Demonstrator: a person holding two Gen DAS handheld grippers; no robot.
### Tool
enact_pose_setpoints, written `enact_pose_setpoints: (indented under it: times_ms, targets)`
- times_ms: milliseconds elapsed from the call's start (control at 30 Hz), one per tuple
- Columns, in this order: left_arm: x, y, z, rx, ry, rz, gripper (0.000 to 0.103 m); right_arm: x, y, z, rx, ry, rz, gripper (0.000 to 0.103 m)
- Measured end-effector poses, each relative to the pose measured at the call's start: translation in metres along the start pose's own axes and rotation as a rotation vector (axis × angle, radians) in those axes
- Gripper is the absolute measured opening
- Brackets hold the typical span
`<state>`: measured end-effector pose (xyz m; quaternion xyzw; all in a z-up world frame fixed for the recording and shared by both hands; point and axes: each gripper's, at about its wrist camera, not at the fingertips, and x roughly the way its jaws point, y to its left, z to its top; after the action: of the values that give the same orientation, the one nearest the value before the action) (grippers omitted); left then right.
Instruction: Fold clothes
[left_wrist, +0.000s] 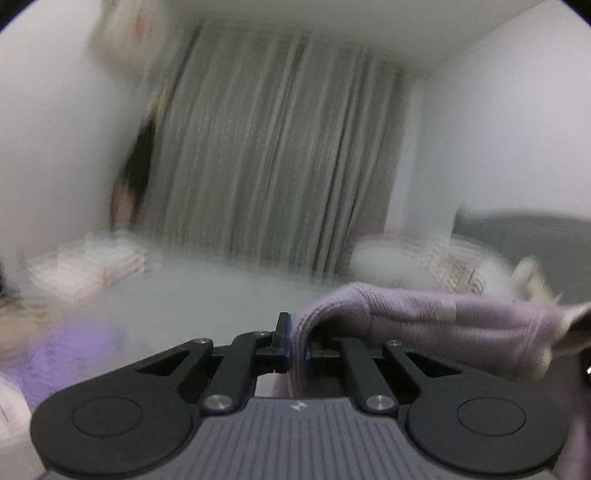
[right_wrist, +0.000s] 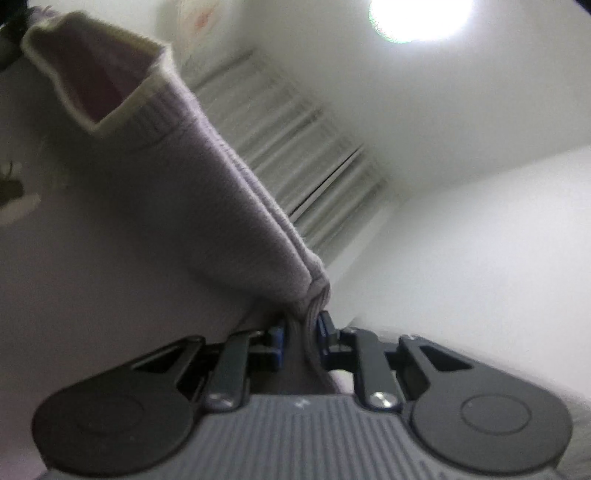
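A lilac knitted garment (left_wrist: 424, 325) with a cream-edged opening hangs stretched between both grippers. My left gripper (left_wrist: 297, 343) is shut on one folded edge of it, and the knit runs off to the right edge of the left wrist view. In the right wrist view the same lilac garment (right_wrist: 207, 184) rises up and to the left, its cream-trimmed opening (right_wrist: 110, 77) gaping at the top. My right gripper (right_wrist: 301, 332) is shut on a bunched fold of it. Both views are blurred.
A pale bed surface (left_wrist: 207, 291) lies below, with a purple cloth (left_wrist: 70, 358) at the left and folded light clothes (left_wrist: 88, 266) behind it. Patterned pillows (left_wrist: 436, 266) and a grey headboard (left_wrist: 528, 236) stand at the right. Grey curtains (left_wrist: 273, 155) hang behind. A ceiling lamp (right_wrist: 417, 18) glares.
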<state>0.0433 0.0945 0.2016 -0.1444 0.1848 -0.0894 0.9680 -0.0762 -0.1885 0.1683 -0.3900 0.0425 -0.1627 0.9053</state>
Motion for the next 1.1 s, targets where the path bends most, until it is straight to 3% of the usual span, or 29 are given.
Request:
enact_pose_setpoints:
  times_ms: [67,167,300,400,500,733,833,900,1033,1100]
  targets:
    - [0.067,0.017,-0.036,-0.059,0.160,0.057,0.004,0.028,0.042,-0.025,-0.041,0.096,0.097,0.015]
    - [0.104,0.024,-0.057,-0.050,0.196,0.078,0.005,0.058,0.098,-0.057,-0.086,0.208,0.186,0.015]
    - [0.123,0.028,-0.054,-0.053,0.206,0.078,0.005,0.085,0.114,-0.073,-0.046,0.248,0.203,0.015]
    - [0.138,0.025,-0.048,-0.039,0.225,0.086,0.005,0.111,0.097,-0.100,0.009,0.280,0.225,0.015]
    - [0.151,0.015,-0.063,-0.013,0.283,0.101,0.005,0.145,0.077,-0.129,0.046,0.328,0.254,0.015]
    - [0.195,-0.001,-0.077,0.089,0.376,0.128,0.005,0.213,0.044,-0.147,0.219,0.456,0.300,0.015]
    - [0.211,0.005,-0.080,0.078,0.430,0.137,0.012,0.229,0.050,-0.153,0.243,0.485,0.296,0.015]
    - [0.218,0.008,-0.081,0.079,0.451,0.132,0.018,0.237,0.052,-0.157,0.243,0.497,0.289,0.019]
    - [0.232,0.012,-0.083,0.100,0.485,0.126,0.025,0.255,0.053,-0.171,0.229,0.509,0.272,0.037]
    - [0.238,0.015,-0.084,0.101,0.491,0.132,0.035,0.260,0.055,-0.179,0.205,0.500,0.257,0.043]
